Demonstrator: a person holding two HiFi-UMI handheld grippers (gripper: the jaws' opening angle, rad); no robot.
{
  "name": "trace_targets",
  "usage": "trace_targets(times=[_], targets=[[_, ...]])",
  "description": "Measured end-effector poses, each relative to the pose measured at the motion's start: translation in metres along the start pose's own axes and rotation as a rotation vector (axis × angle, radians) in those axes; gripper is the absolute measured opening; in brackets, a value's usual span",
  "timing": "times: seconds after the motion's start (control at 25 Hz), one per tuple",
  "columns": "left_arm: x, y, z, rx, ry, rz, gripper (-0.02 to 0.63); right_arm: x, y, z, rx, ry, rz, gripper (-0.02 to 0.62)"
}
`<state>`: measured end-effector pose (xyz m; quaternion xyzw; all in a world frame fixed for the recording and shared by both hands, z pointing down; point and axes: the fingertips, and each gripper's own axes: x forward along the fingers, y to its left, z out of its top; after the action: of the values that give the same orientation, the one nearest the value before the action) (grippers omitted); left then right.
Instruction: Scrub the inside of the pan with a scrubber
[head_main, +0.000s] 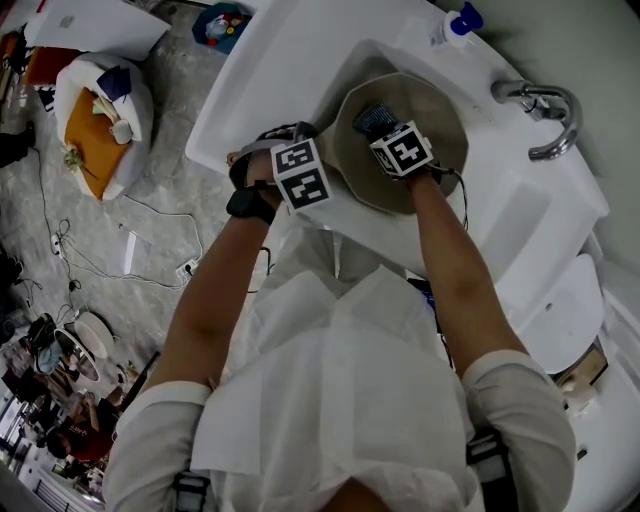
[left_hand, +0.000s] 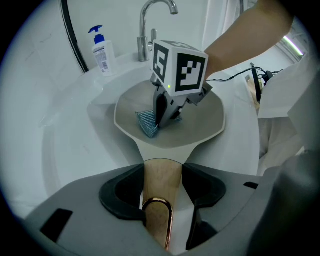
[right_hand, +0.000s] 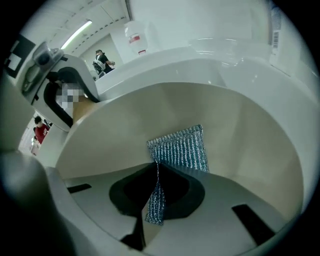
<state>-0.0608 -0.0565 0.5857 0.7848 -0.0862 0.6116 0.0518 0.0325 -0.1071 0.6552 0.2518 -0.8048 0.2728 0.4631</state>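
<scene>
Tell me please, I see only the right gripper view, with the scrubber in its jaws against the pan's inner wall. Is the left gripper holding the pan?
Observer: Yes. Its own view shows the left gripper closed on the pan's wooden handle, with a pad on each side of it.
Operator: Is water running from the faucet?
Observer: No. The left gripper view shows no stream below the spout of the faucet, which stands behind the pan and the scrubber.
</scene>
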Motion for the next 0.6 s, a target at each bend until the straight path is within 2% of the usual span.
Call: trace_targets(times=[0.16, 0.32, 0.44, 0.6], targets=[[0.0, 0.0, 0.0, 0.001, 0.001, -0.001, 0.248, 0.001, 0.034, -0.012, -0.012, 0.029, 0.132, 0.026], [0.0, 0.0, 0.0, 0.002, 0.001, -0.002, 0.247, -0.008, 0.052, -0.041, 0.0, 0.138, 0.226, 0.025], [-0.001, 0.0, 0.0, 0.003, 0.0, -0.001, 0.247, -0.016, 0.053, -0.062, -0.032, 0.217, 0.223, 0.025], [-0.001, 0.0, 0.0, 0.003, -0.002, -0.001, 0.247, -0.026, 0.035, -0.082, -0.043, 0.31, 0.142, 0.025]])
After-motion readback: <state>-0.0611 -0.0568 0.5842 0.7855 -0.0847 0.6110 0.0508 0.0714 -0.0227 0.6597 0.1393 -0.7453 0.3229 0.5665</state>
